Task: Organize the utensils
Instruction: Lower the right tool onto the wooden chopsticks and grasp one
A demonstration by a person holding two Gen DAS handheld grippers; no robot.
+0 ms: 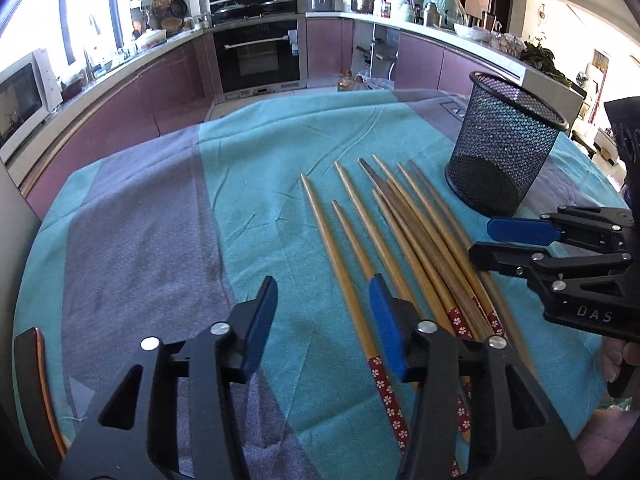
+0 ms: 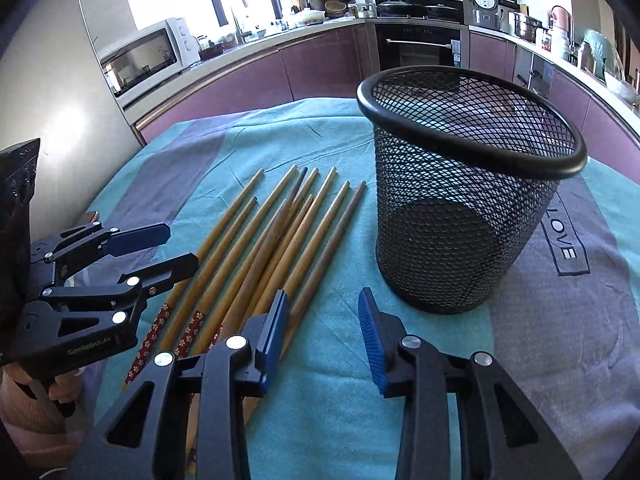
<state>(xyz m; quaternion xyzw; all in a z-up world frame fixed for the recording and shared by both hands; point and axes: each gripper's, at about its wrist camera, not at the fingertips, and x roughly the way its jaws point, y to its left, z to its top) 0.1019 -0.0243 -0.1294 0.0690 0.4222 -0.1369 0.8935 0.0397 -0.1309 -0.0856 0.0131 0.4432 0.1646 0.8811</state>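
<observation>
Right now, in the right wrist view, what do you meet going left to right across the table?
Left claw → chopsticks lying side by side on the cloth → black mesh cup standing upright → the LOVE label printed on the cloth.

Black mesh cup (image 2: 460, 216), floral-ended tan chopsticks (image 1: 360, 240)

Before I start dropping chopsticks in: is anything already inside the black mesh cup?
The black wire-mesh cup looks empty: its dark round floor shows through the mesh and the open rim, with no utensil in it. All the wooden chopsticks lie on the teal cloth beside it.
</observation>
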